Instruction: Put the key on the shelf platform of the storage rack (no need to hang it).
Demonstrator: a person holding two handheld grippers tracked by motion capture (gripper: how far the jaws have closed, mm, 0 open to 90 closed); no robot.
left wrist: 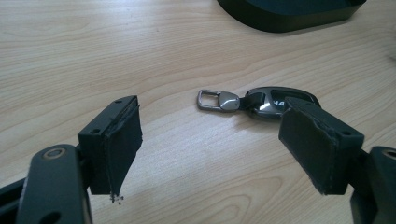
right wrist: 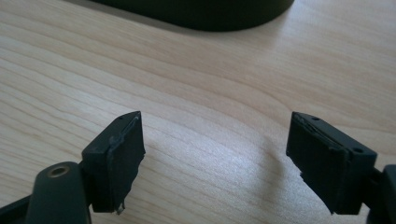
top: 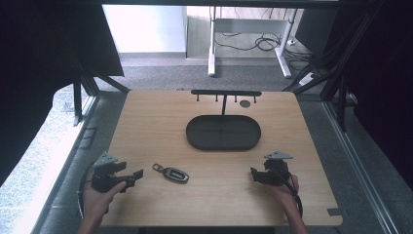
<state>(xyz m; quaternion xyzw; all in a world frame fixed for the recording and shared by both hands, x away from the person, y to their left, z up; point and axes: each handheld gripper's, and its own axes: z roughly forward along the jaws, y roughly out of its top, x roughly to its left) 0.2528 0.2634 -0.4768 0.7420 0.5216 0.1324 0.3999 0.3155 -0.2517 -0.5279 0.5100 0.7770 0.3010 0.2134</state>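
A dark car key fob (top: 172, 173) with a silver ring clasp lies on the wooden table (top: 160, 122), front left of centre. In the left gripper view the key fob (left wrist: 261, 100) rests just beyond the jaws, partly behind the right-hand one. My left gripper (top: 138, 175) is at the front left, pointing right toward the fob, open and empty; its own camera shows the left gripper (left wrist: 210, 140) with wide jaws. My right gripper (top: 253, 174) sits at the front right, open, with bare wood between the jaws of the right gripper (right wrist: 215, 154).
A black oval tray (top: 223, 133) stands mid-table, its rim showing in both gripper views (left wrist: 285, 18) (right wrist: 201, 14). Behind it rises a black rack (top: 225, 92) with small hooks. A dark round disc (top: 245, 103) lies by the rack. Table edges drop to grey floor.
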